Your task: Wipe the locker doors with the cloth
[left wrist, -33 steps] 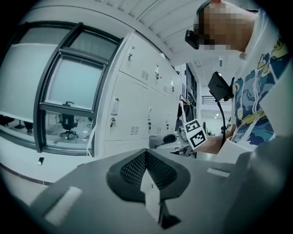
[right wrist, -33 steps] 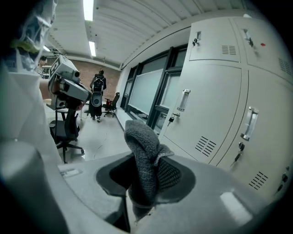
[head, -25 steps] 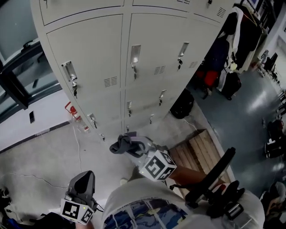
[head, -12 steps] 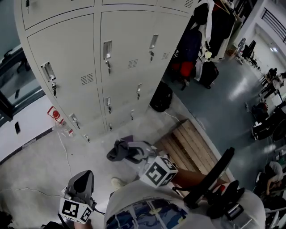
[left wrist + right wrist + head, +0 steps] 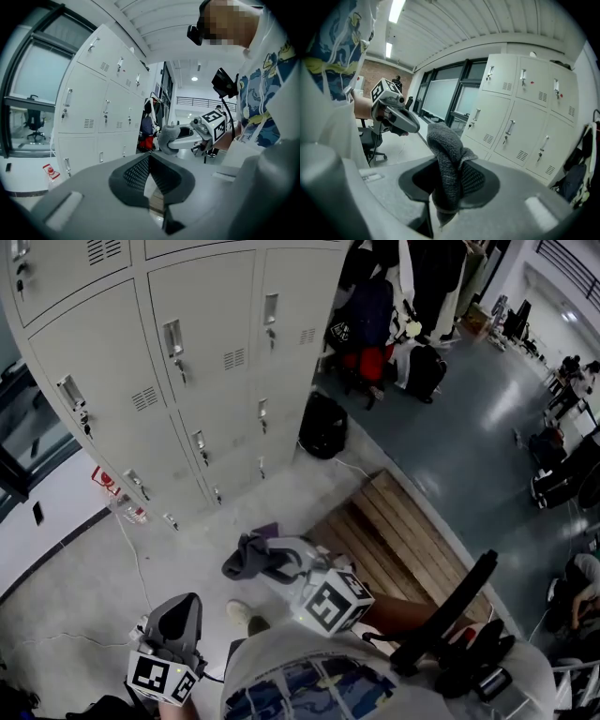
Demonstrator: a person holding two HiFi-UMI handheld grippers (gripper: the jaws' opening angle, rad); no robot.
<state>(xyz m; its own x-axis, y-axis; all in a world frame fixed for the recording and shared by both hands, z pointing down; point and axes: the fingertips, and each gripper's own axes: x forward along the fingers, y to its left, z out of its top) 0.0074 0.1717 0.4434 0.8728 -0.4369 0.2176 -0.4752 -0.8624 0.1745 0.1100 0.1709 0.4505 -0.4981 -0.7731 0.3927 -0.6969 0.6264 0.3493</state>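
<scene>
Head view count.
- Grippers: 2. The left gripper (image 5: 180, 607) is at 7 o'clock and the right gripper (image 5: 270, 559) at 6 o'clock.
- Marker cubes: 2, the left cube (image 5: 159, 678) and the right cube (image 5: 330, 601).
- Cloth (image 5: 244, 557): 1.
- Locker doors (image 5: 202, 315), 11 o'clock: 3 columns, with 9 doors showing handles. A top row is cut off by the frame edge and was not counted.
- Wooden pallet (image 5: 398, 526): 1, at 4 o'clock.
- Bags, 1 o'clock: 3 made out, a black bag (image 5: 323, 425), a red bag (image 5: 370, 362) and a backpack (image 5: 427, 371).
- Hung clothing behind the bags is too tangled to count.
</scene>
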